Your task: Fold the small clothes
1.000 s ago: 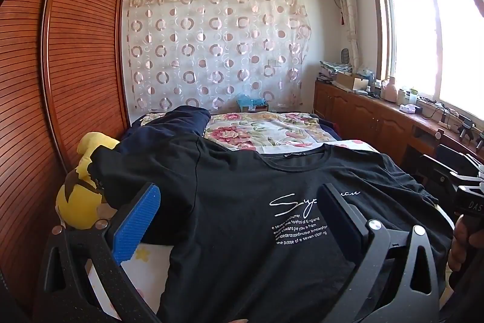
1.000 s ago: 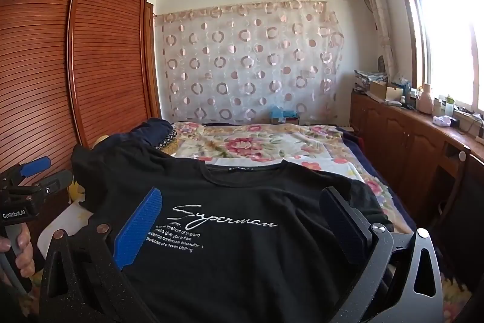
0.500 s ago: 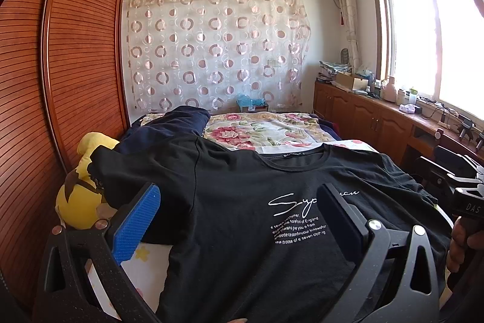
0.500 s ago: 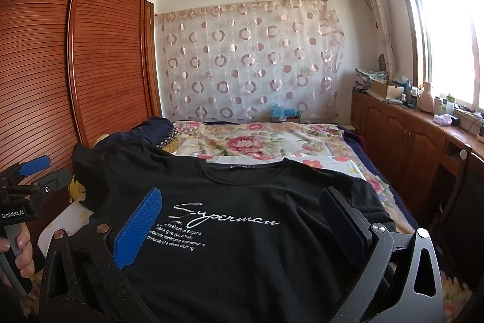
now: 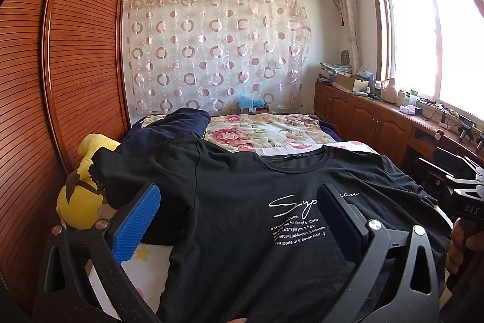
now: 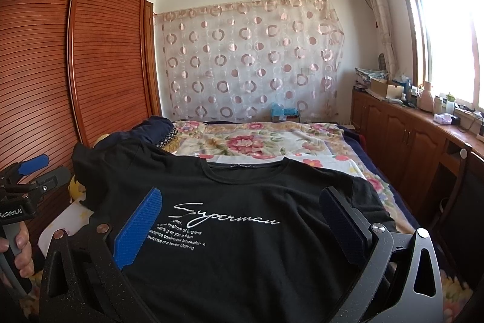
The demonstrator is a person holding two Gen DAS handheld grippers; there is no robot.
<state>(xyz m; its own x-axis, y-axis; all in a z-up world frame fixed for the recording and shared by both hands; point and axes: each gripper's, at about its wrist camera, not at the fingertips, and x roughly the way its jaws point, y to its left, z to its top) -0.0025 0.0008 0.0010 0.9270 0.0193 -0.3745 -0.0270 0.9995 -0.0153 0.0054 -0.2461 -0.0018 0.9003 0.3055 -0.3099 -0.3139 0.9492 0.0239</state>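
Note:
A black T-shirt (image 5: 242, 202) with white "Superman" lettering lies spread flat, front up, on the bed; it also shows in the right wrist view (image 6: 242, 202). My left gripper (image 5: 239, 202) is open and empty, hovering over the shirt's left half. My right gripper (image 6: 240, 208) is open and empty, over the shirt's chest print. The left gripper also shows at the left edge of the right wrist view (image 6: 33, 171), and the right gripper at the right edge of the left wrist view (image 5: 462, 189). The shirt's hem is hidden below both views.
A yellow plush toy (image 5: 81, 189) lies by the shirt's left sleeve against the wooden wardrobe (image 5: 45, 96). A dark navy garment (image 5: 178, 123) lies beyond it. A floral bedspread (image 5: 266, 132) covers the far bed. Wooden cabinets (image 5: 378, 123) line the right wall.
Almost nothing moved; both views have shifted very slightly. Both grippers stay open over the shirt.

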